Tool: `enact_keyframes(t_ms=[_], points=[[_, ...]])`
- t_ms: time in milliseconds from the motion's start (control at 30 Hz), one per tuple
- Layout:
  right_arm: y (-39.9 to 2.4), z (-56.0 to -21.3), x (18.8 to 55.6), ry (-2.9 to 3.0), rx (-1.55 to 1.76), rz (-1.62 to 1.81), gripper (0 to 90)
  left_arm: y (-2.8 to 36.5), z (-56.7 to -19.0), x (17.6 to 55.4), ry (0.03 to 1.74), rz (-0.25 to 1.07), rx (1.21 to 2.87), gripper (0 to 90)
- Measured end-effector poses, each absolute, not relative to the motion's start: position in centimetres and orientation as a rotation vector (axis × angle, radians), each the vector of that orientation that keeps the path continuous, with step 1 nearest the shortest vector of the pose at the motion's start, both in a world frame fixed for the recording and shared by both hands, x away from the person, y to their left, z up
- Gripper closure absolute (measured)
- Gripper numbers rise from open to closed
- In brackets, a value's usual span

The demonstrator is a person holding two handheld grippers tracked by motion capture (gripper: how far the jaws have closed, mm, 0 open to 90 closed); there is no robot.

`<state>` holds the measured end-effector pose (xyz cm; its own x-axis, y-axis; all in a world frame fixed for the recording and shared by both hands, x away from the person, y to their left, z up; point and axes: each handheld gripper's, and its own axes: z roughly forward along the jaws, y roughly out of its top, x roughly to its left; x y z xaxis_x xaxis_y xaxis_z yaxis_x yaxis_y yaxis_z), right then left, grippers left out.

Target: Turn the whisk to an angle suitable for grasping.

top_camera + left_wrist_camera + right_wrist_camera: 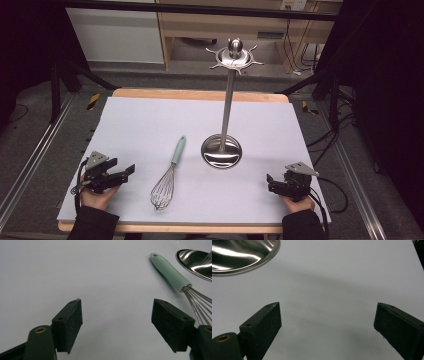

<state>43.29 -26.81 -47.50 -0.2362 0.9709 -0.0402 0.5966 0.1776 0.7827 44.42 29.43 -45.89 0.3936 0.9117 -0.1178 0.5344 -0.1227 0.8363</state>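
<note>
A wire whisk (pixel 167 177) with a pale green handle lies on the white table sheet (pixel 150 120), handle pointing away from me. To its right stands a steel utensil stand (pixel 226 110) with a round base (pixel 221 151) and hooks at the top. My left gripper (pixel 131 170) rests at the near left, open, nothing between its jaws. In the left gripper view the whisk (pixel 175 280) lies ahead to the right of the gripper (pixel 117 315). My right gripper (pixel 269 183) sits at the near right, open and empty (pixel 328 325), with the stand's base (pixel 242 255) ahead on the left.
The sheet covers a wooden table whose far edge (pixel 200 94) shows. Black frame legs and cables stand on the floor at both sides. A wooden bench (pixel 220 30) lies beyond the table.
</note>
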Motion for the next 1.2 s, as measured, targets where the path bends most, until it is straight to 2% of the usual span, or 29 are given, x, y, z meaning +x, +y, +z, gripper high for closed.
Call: enact_keyframes(t_ms=[300, 700, 1200], points=[[-27.1, -47.7, 43.3, 1.930, 1.489, 0.885, 7.2, 28.4, -45.0, 43.9, 1.205, 0.550, 1.770, 30.6], [-27.0, -47.7, 43.2, 1.935, 1.483, 0.866, 7.4, 27.0, -43.8, 44.3, 1.189, 0.557, 1.781, 28.9], [-26.8, -47.7, 43.3, 1.940, 1.473, 0.853, 7.4, 24.3, -42.3, 43.7, 1.125, 0.532, 1.807, 30.8]])
